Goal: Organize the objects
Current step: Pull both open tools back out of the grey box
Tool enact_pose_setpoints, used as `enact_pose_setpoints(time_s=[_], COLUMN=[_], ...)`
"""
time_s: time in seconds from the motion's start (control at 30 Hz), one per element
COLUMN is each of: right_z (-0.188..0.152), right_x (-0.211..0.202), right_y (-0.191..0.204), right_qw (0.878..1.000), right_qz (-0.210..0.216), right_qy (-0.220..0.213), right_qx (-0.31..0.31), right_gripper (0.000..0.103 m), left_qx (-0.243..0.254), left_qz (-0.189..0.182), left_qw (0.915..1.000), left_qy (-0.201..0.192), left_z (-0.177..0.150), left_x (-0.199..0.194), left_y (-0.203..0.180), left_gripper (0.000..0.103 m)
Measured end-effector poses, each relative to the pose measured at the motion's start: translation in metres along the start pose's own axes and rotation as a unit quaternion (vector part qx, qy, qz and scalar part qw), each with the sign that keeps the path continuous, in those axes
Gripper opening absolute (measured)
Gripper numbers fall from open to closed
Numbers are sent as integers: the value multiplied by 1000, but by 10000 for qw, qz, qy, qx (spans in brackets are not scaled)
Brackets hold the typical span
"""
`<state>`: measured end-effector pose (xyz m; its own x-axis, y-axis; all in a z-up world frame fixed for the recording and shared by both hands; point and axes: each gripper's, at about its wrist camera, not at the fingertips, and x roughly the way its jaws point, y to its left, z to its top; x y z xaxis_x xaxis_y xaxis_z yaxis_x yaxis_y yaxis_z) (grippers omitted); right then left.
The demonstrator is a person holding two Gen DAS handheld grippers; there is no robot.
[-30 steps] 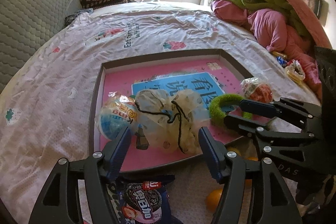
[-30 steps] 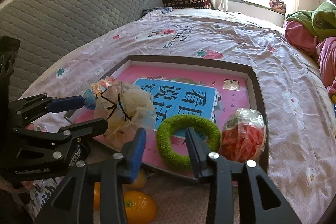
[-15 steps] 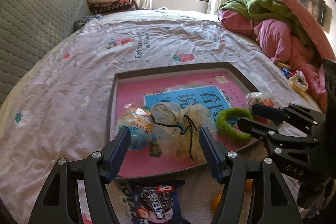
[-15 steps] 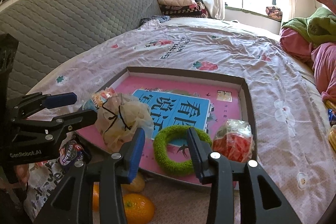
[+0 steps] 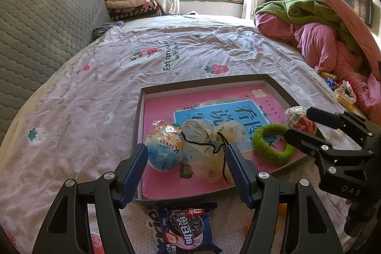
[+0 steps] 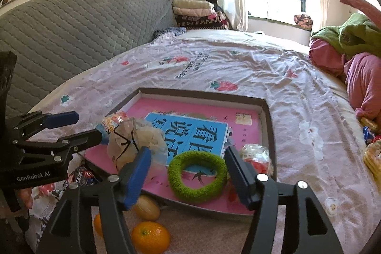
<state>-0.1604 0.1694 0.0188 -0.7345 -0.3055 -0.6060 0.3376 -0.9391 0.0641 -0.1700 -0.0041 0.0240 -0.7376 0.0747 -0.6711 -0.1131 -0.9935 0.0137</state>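
Green fuzzy ring lies in the tray – soft, light, squashy. My right claw has just been opening, both jaws now wide, nothing gripped; I'd pinch 1 side of its band.

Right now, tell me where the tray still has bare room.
Free: the tray's far half, pink floor between the back wall and the blue booklet, plus its far left corner. Crowded: the near edge, where snack packet, drawstring bag, green ring and red packet line up.
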Motion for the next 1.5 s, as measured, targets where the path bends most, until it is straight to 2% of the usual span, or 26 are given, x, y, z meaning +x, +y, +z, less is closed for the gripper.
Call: enact_pose_setpoints(time_s=[0.17, 0.2, 0.27, 0.8, 1.5], right_z=[1, 1, 0, -4, -21], right_x=[-10, -11, -14, -31, -50], right_y=[0, 0, 1, 19, 23], right_qw=[9999, 9999, 9999, 9994, 9997], right_qz=[-27, -32, 10, -13, 10], right_qy=[-144, -151, -164, -311, -242], right_qx=[1, 7, 26, -166, 8], right_gripper=[68, 68, 69, 69, 69], left_qx=[-21, -33, -47, -106, -345], left_qz=[25, 25, 32, 53, -33], left_qw=[10000, 10000, 10000, 9998, 9994], left_qy=[-32, -45, -62, -135, 8], left_z=[0, 0, 0, -7, -36], left_x=[-5, -6, -7, -25, -43], left_y=[-1, -1, -1, 3, 16], left_gripper=[71, 75, 78, 78, 78])
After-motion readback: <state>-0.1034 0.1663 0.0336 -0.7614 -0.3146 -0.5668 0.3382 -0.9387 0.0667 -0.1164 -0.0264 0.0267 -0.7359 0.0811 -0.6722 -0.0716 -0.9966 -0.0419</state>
